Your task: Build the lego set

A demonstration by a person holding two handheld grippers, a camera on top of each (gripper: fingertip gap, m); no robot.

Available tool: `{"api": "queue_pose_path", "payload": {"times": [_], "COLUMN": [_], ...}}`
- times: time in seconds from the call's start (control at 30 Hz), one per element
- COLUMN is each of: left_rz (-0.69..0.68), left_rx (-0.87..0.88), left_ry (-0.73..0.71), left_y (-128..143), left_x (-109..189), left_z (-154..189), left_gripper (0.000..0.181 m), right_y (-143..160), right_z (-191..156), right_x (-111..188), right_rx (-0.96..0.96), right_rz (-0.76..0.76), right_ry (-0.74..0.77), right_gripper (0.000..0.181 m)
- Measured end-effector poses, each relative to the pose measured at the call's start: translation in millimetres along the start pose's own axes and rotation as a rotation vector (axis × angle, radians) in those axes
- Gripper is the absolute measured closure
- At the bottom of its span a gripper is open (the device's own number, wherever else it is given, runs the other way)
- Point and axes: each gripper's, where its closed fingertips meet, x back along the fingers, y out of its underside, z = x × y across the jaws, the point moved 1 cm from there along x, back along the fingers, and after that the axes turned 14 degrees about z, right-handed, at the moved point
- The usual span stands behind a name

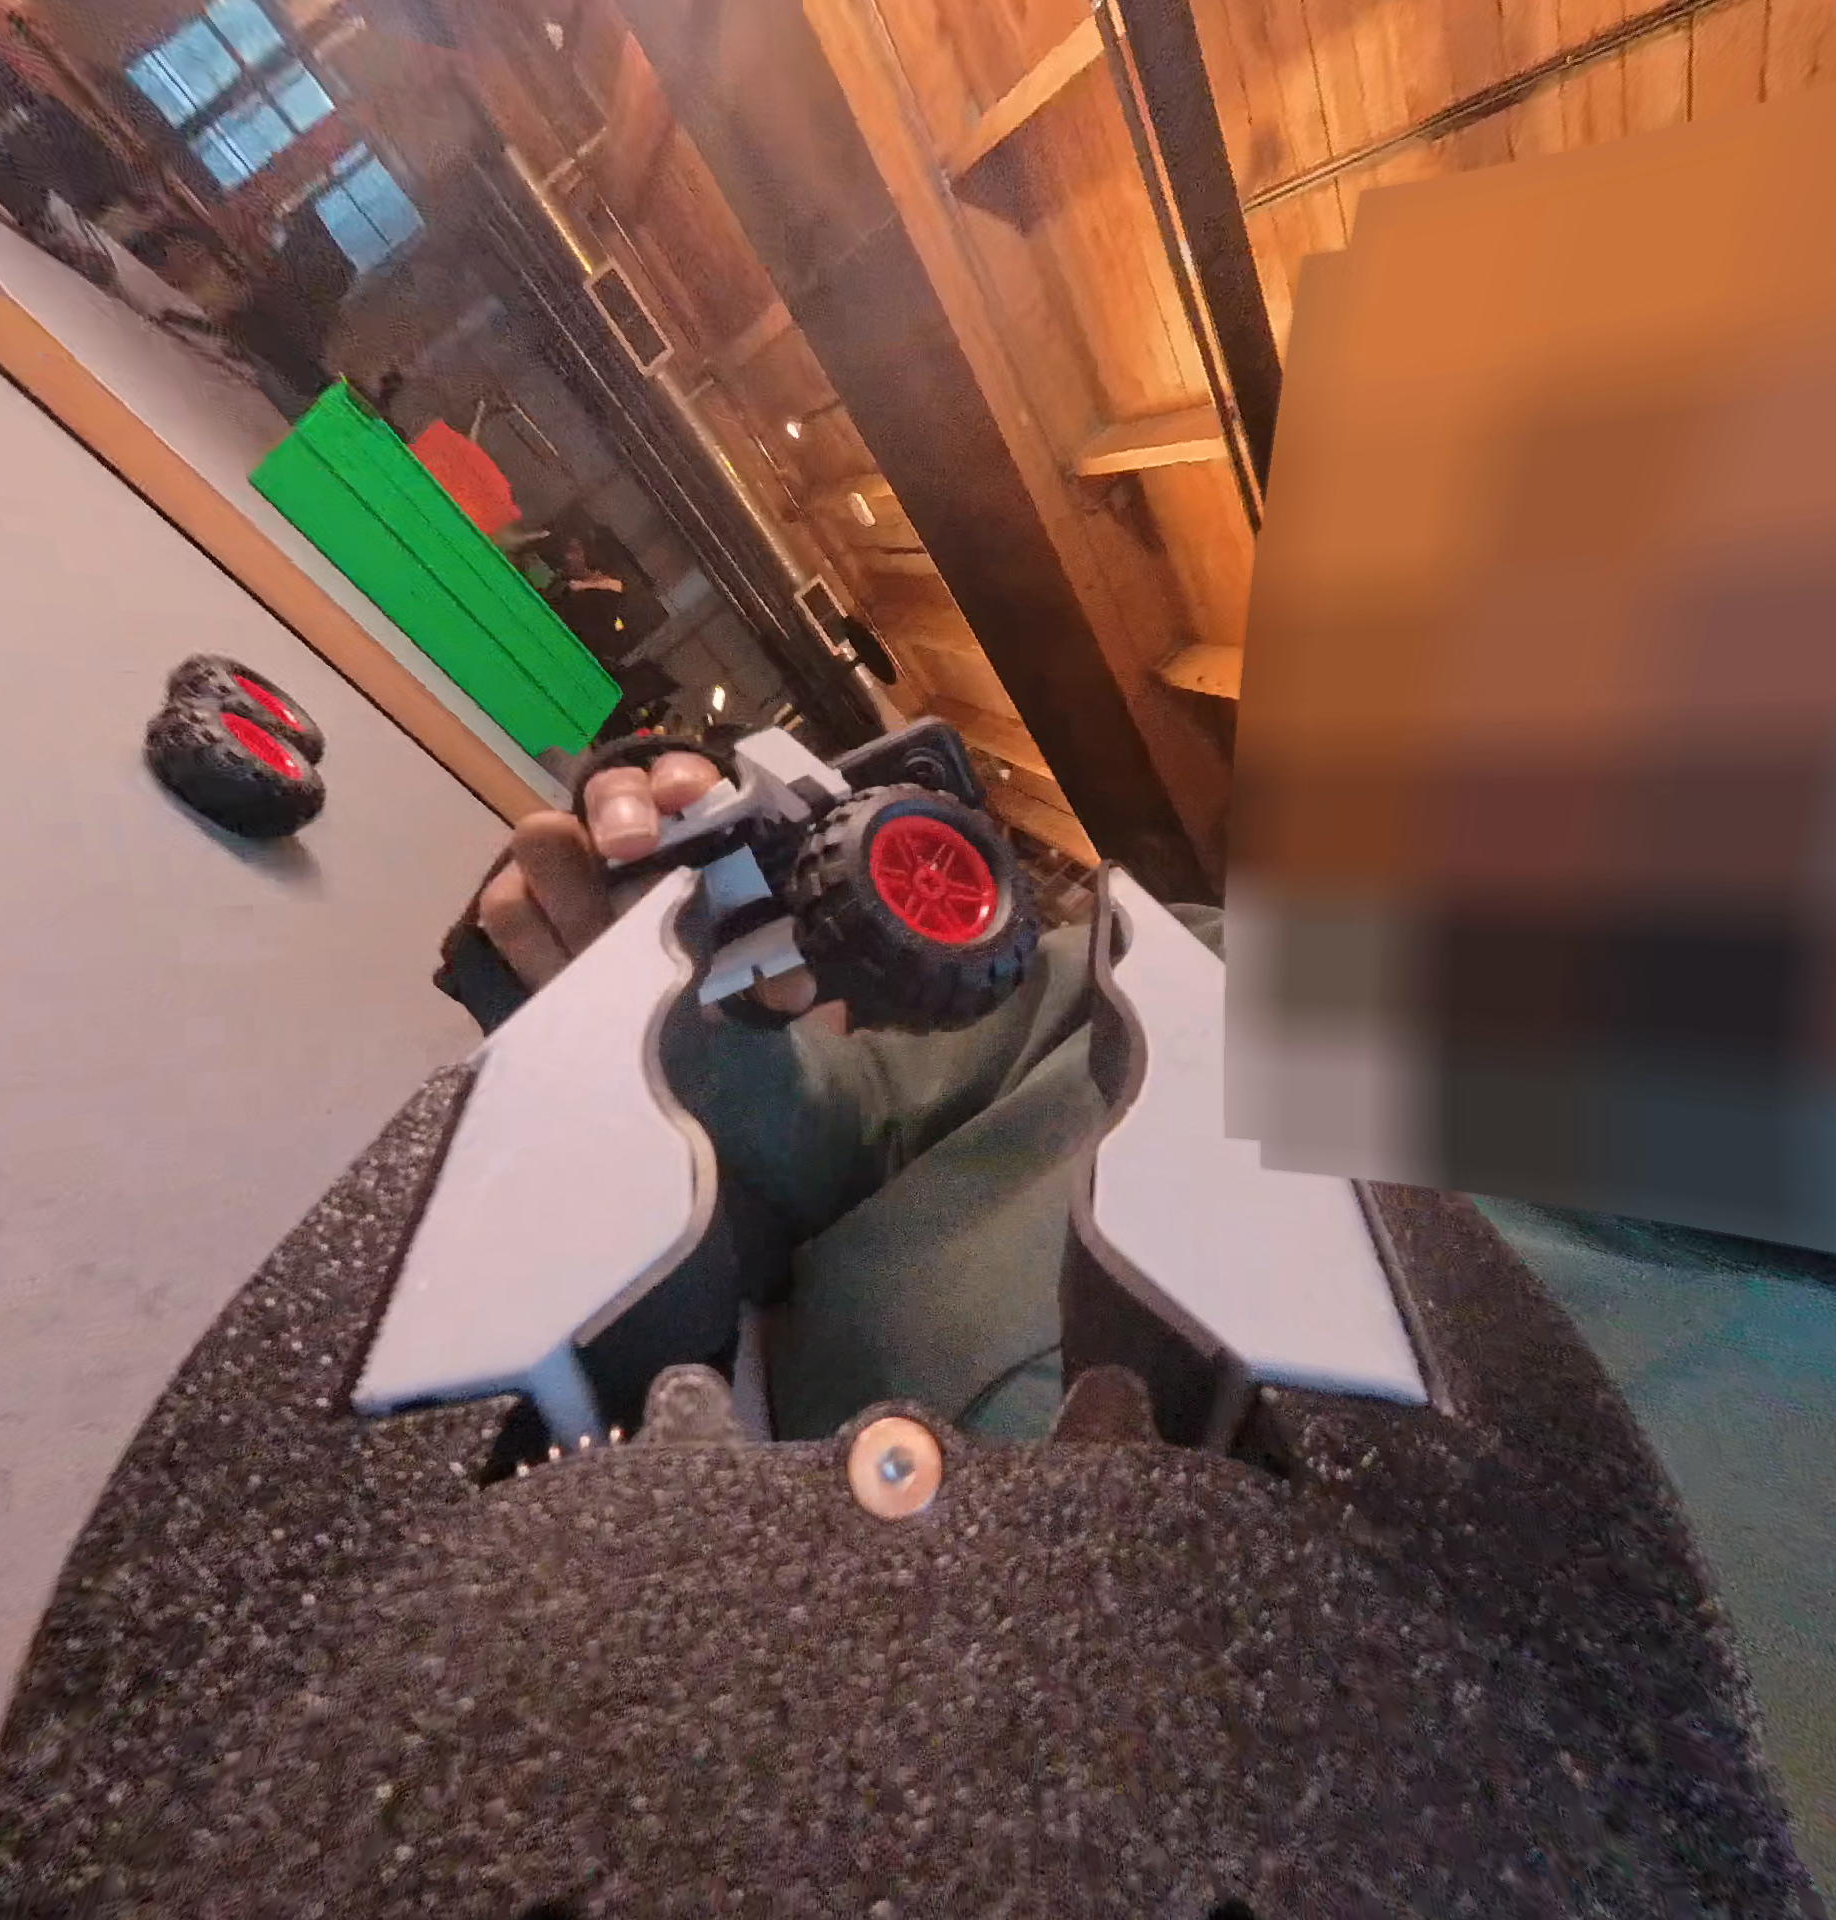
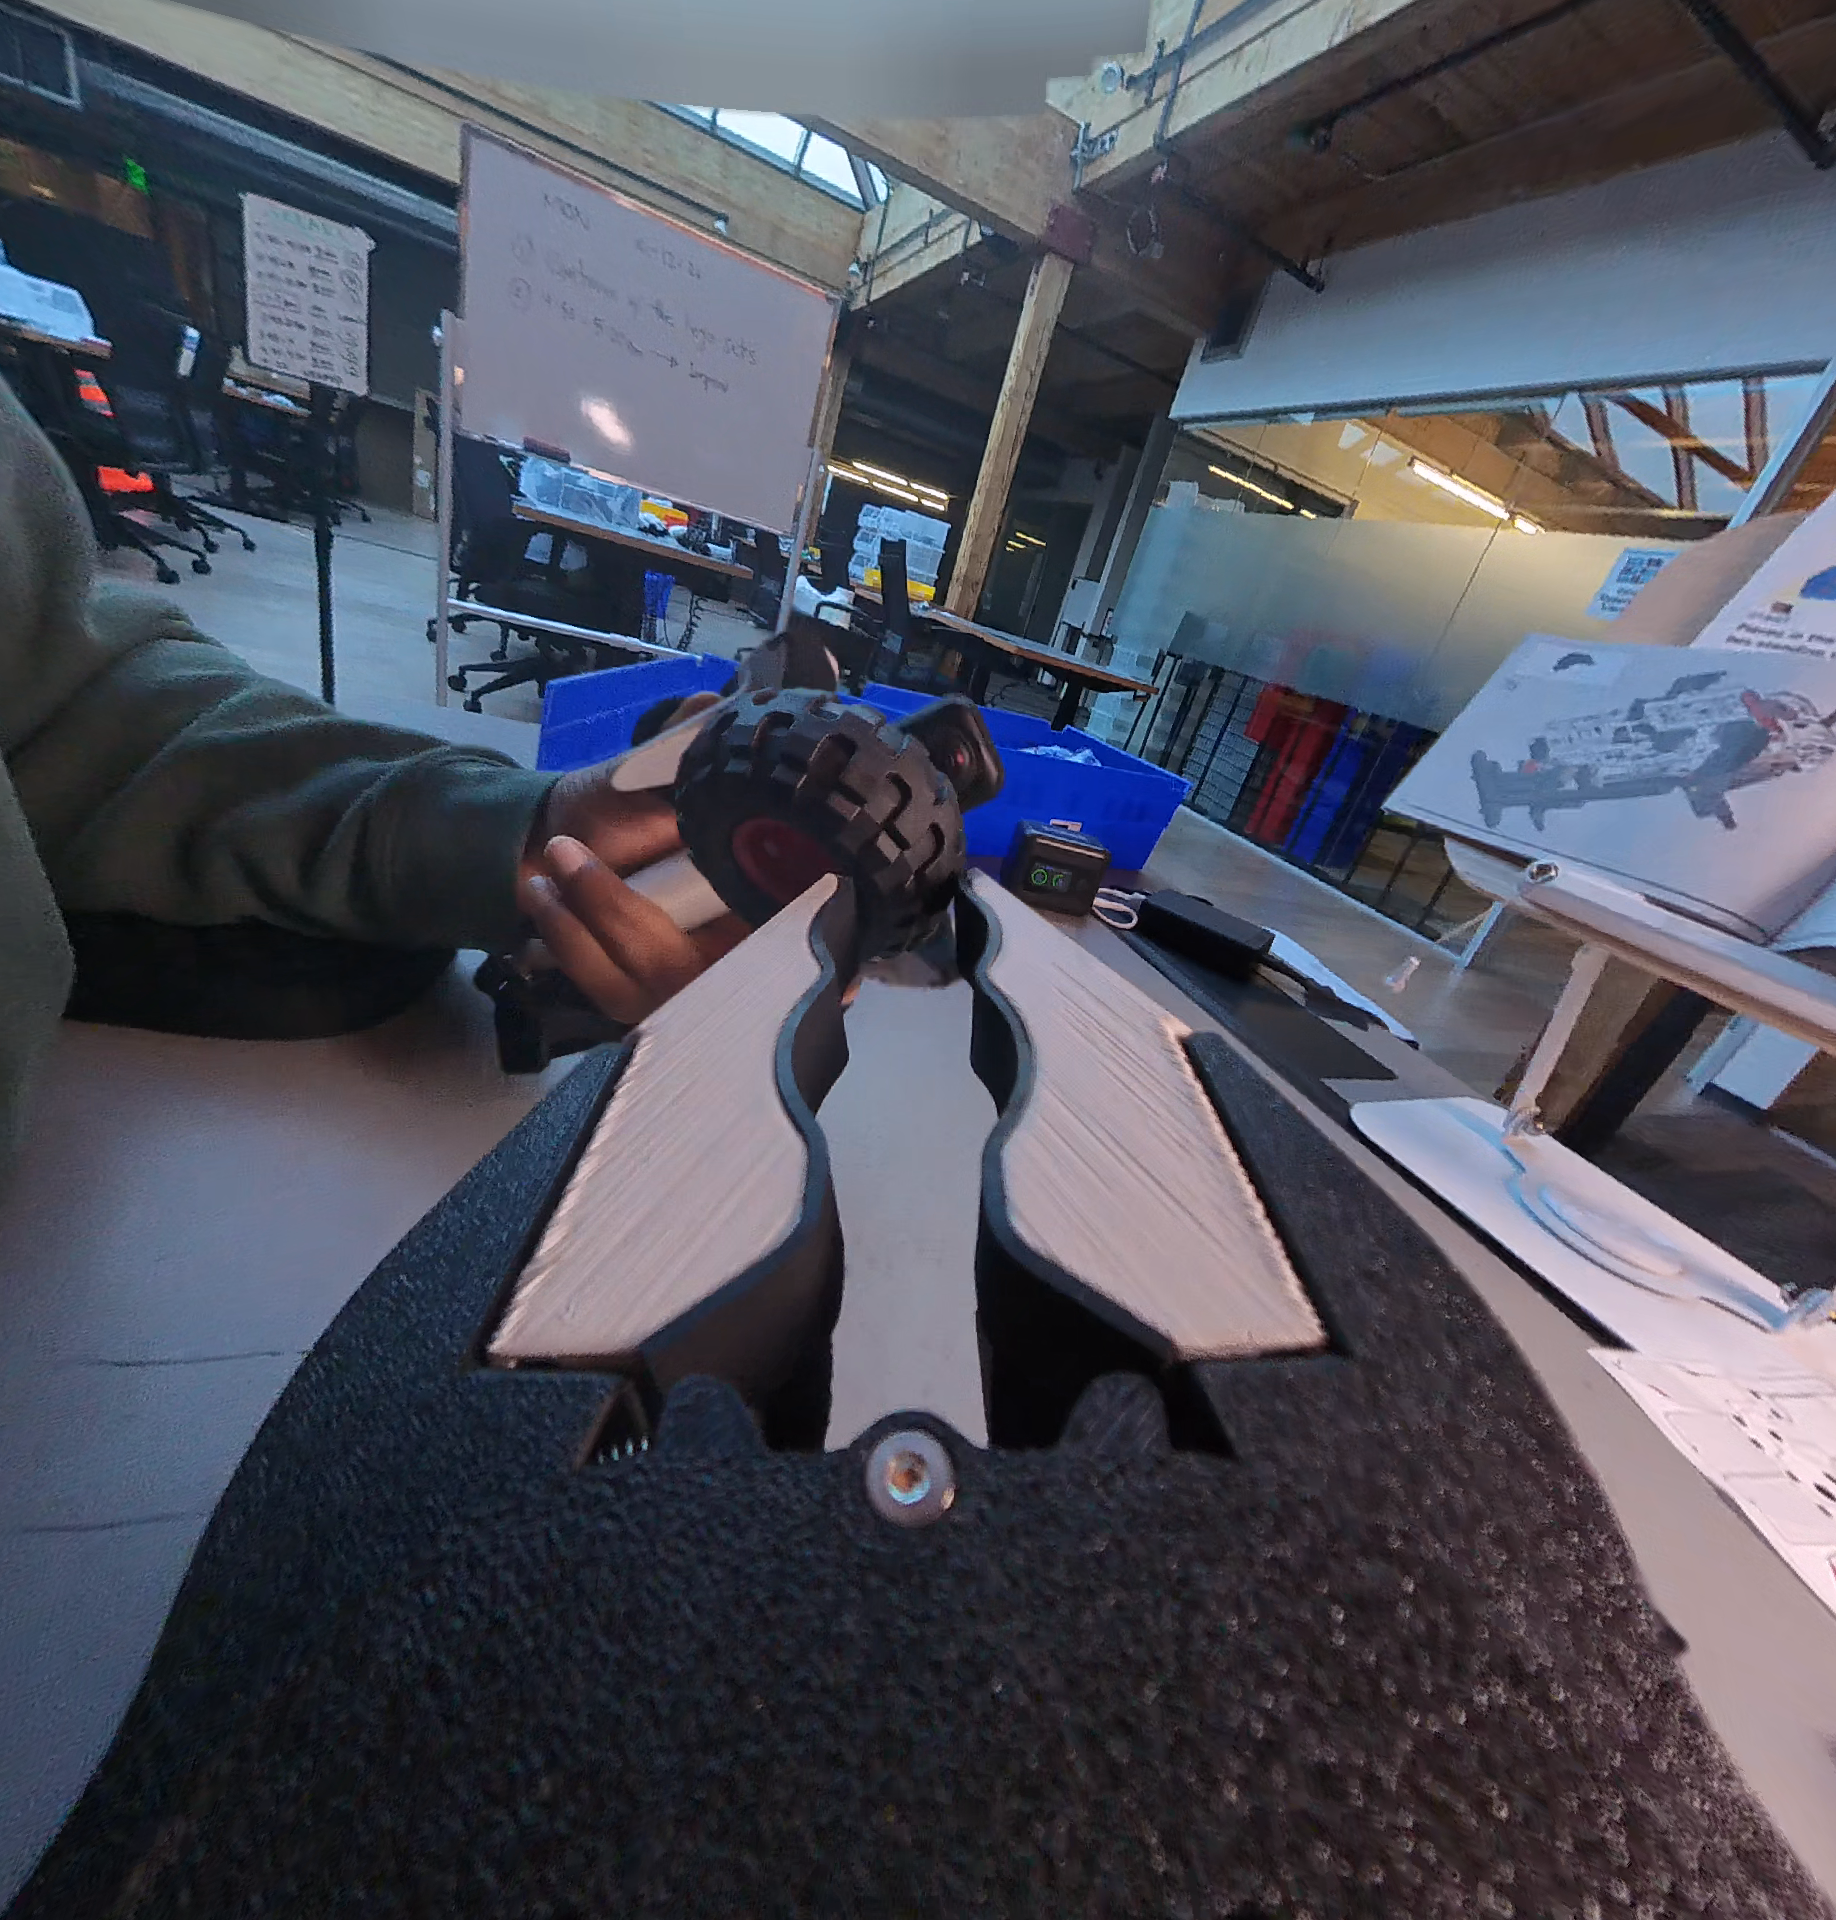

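A black-tyred wheel with a red hub (image 1: 929,902) hangs in the air between the two grippers, which face each other. My right gripper (image 2: 898,896) is closed on the tyre (image 2: 831,810) at its fingertips. My left gripper (image 1: 898,904) is wide open, one finger on each side of the wheel and neither touching it. The right gripper's camera (image 1: 914,764) and the hand (image 1: 581,862) holding it show behind the wheel. Two more wheels (image 1: 236,743) lie together on the grey table (image 1: 114,1091) at the left.
A green box (image 1: 426,561) stands at the table's far edge. In the right wrist view, blue bins (image 2: 1070,795), a small black device (image 2: 1054,878) and a black power block (image 2: 1205,930) sit behind the wheel. An instruction booklet (image 2: 1641,758) rests on a stand at right, above a paper sheet (image 2: 1776,1455). Only a small space, under 4 cm, lies between the two pairs of fingers.
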Motion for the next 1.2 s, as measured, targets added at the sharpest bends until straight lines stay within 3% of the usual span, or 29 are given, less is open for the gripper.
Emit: {"api": "queue_pose_path", "payload": {"times": [0.07, 0.1, 0.2, 0.33, 0.5, 0.6, 0.7, 0.8, 0.9, 0.97, 1.03, 1.2], "left_rz": [-0.073, -0.096, -0.093, -0.138, -0.214, -0.324, -0.383, -0.431, -0.385, -0.306, -0.226, -0.154], "left_rx": [0.107, 0.128, 0.053, -0.213, -0.618, -0.86, -1.006, -1.104, -1.037, -0.854, -0.662, -0.427], "left_ry": [0.065, 0.094, 0.036, -0.156, -0.392, -0.47, -0.481, -0.504, -0.465, -0.403, -0.332, -0.252], "left_y": [21, 27, 26, 20, -1, 5, 11, 15, 15, 12, 7, 6], "left_x": [-8, -11, -12, -1, 18, 19, 17, 18, 15, 14, 13, 11], "left_z": [5, 9, 1, -22, -42, -51, -53, -57, -53, -46, -38, -32], "left_gripper": [0.113, 0.127, 0.133, 0.134, 0.135, 0.135, 0.136, 0.135, 0.137, 0.147, 0.144, 0.155], "right_y": [-3, -3, 0, 27, 40, 38, 47, 52, 48, 42, 39, 32], "right_z": [-4, -4, -1, 4, -2, -1, 9, 7, 8, 8, 11, 9], "right_x": [-2, -2, -1, 5, 12, 4, 3, 3, 3, 3, 2, 0], "right_rx": [0.026, 0.039, 0.027, -0.151, -0.496, -0.677, -0.83, -0.899, -0.855, -0.809, -0.767, -0.875], "right_rz": [0.019, 0.017, 0.004, -0.132, -0.228, -0.19, -0.179, -0.189, -0.181, -0.154, -0.142, -0.084], "right_ry": [-0.01, -0.013, -0.008, 0.003, -0.06, -0.02, 0.061, 0.065, 0.059, 0.041, 0.056, 0.027], "right_gripper": [0.165, 0.165, 0.164, 0.161, 0.124, 0.124, 0.15, 0.152, 0.153, 0.154, 0.154, 0.154]}}
